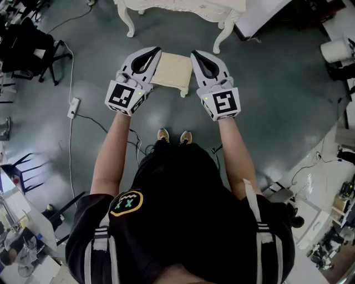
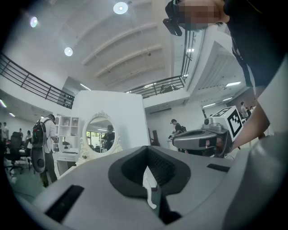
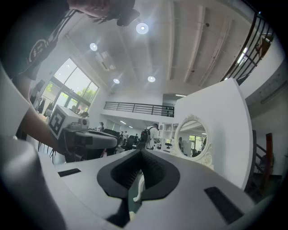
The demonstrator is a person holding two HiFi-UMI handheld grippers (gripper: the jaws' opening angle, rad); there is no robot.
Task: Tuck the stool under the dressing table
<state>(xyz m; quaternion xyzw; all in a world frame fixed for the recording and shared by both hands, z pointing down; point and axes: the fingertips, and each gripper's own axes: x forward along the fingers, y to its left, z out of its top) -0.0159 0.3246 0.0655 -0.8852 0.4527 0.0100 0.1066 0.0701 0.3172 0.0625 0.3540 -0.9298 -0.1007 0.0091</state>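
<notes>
Stool (image 1: 173, 71) is short of the dressing table (image 1: 183, 6), its far edge near the table's front legs and no part beneath yet. The left gripper (image 1: 151, 55) and right gripper (image 1: 201, 60) each seem clamped on a side edge of the seat. The push under remains. No containers show.

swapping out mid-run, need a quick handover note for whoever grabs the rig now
Left gripper: shut, nothing between its jaws, lying against the stool's left side.
Right gripper: shut, nothing between its jaws, against the stool's right side.
Stool: between the two grippers, in front of the dressing table, not yet under it. Can't tell whether it is off the floor.
Done: stool flanked on both sides.
Left: move it forward between the table's legs, then let go.
</notes>
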